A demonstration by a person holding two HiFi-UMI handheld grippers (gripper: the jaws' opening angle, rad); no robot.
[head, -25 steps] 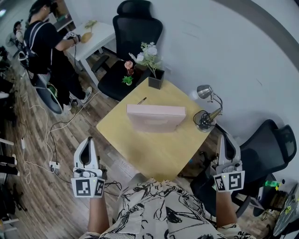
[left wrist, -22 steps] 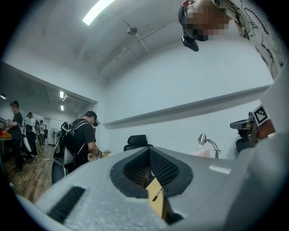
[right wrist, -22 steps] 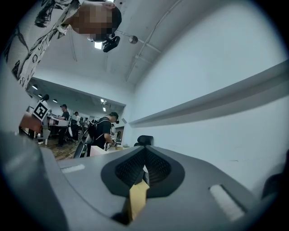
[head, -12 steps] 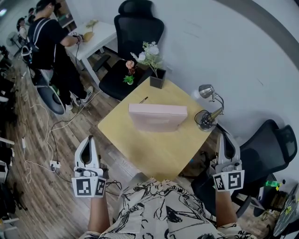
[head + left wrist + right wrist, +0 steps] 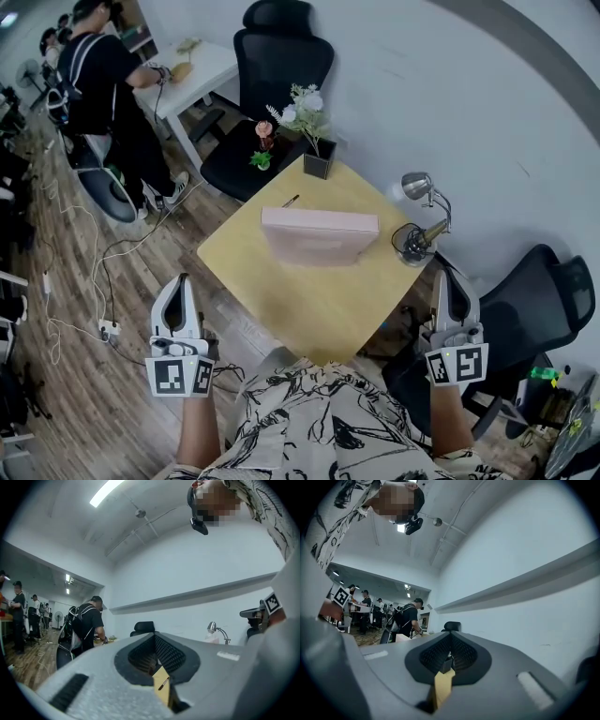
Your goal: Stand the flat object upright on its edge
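Note:
A flat pink box (image 5: 320,234) stands upright on its long edge in the middle of the square wooden table (image 5: 281,291), with nothing touching it. My left gripper (image 5: 174,289) hangs off the table's near left corner, shut and empty. My right gripper (image 5: 451,281) sits off the near right corner, also shut and empty. In the left gripper view the closed jaws fill the lower frame and a sliver of tabletop with a pen (image 5: 163,682) shows in the notch. In the right gripper view only a strip of table (image 5: 442,686) shows between the jaws.
On the table stand a dark planter with white flowers (image 5: 316,159), a desk lamp (image 5: 422,211) and a pen (image 5: 286,201). Black office chairs stand behind (image 5: 272,84) and at right (image 5: 544,291). A person (image 5: 98,84) works at a white desk at far left. Cables lie on the floor.
Nothing on the table has moved. Both grippers hold their places, shut. The head view has shifted slightly, and the person at the far desk has moved a little.

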